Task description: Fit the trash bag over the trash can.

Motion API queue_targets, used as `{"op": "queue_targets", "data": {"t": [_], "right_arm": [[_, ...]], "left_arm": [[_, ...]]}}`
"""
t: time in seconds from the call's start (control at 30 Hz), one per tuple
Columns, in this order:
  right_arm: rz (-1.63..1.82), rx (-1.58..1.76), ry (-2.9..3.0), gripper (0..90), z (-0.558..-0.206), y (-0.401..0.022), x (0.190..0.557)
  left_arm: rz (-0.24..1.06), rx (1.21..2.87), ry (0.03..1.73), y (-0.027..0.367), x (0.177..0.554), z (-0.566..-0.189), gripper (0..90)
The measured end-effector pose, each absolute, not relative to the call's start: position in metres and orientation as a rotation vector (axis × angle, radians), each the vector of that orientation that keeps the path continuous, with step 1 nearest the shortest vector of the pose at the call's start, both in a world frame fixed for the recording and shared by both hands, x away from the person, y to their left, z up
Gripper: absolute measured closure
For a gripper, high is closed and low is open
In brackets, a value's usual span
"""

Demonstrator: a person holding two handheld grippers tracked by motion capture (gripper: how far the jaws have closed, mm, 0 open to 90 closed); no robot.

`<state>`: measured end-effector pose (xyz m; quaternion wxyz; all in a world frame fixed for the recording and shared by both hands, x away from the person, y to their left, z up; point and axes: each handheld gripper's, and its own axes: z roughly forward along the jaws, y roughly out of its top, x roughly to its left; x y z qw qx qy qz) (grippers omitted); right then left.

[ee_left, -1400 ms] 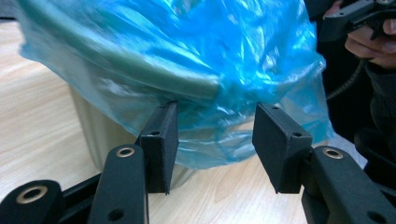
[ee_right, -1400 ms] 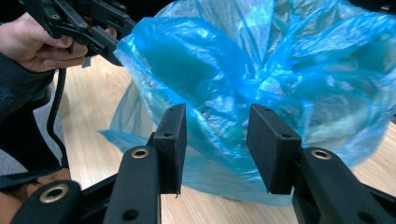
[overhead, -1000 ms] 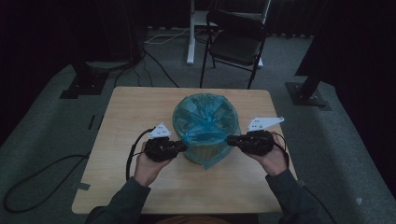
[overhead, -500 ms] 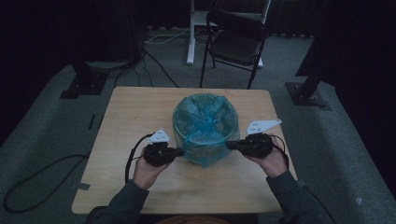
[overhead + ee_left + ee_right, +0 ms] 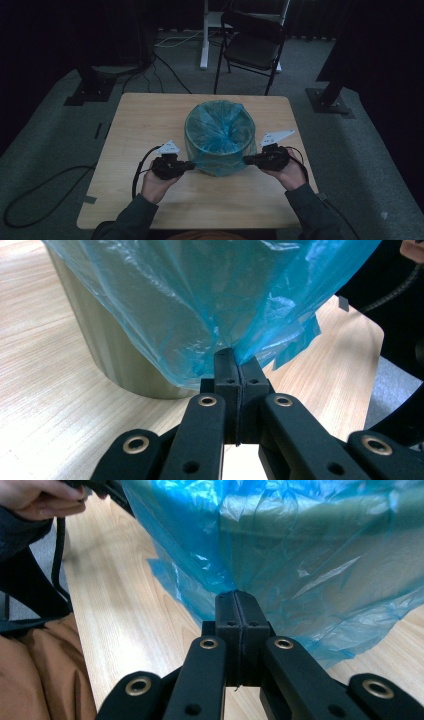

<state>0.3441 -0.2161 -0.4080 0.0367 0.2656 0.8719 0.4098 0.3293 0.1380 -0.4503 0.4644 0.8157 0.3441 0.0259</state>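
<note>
A round bin [image 5: 220, 135] lined with a blue plastic bag [image 5: 218, 131] stands mid-table. The bag's rim is folded down over the bin's outer wall. My left gripper [image 5: 192, 165] is at the bin's left side, shut on the hanging edge of the blue bag [image 5: 200, 315], which runs up from the pinched jaws over the pale bin wall [image 5: 107, 355]. My right gripper [image 5: 246, 160] is at the bin's right side, likewise shut on the blue bag [image 5: 300, 555]. Both sets of jaws have just been closing with bag film between them.
The wooden table [image 5: 150, 120] has bare surface all around the bin. A black chair [image 5: 252, 47] stands beyond the far edge, with stand bases and cables on the grey floor. Each gripper trails a black cable [image 5: 137, 175].
Both grippers have sunk down the bin's sides, drawing the bag's edge lower over the wall. The bag skirt now reaches close to the tabletop.
</note>
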Motion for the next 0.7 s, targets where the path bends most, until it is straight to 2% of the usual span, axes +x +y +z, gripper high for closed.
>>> {"op": "queue_targets", "data": {"t": [0.13,0.23,0.33,0.43,0.7], "right_arm": [[1.248,0.819,2.688,90.0,-0.41,-0.216,0.344],[1.253,0.821,2.68,89.6,-0.41,-0.218,0.343],[1.27,0.812,2.669,81.0,-0.408,-0.22,0.341],[1.293,0.801,2.664,72.6,-0.407,-0.221,0.34],[1.362,0.768,2.605,61.4,-0.399,-0.23,0.335]], "left_arm": [[0.079,1.963,0.857,0.148,0.327,-0.445,80.9],[0.087,1.93,0.842,0.158,0.323,-0.439,70.4],[0.09,1.9,0.824,0.166,0.32,-0.434,62.4],[0.106,1.876,0.792,0.169,0.318,-0.427,59.1],[0.154,1.839,0.699,0.165,0.322,-0.401,57.7]]}}
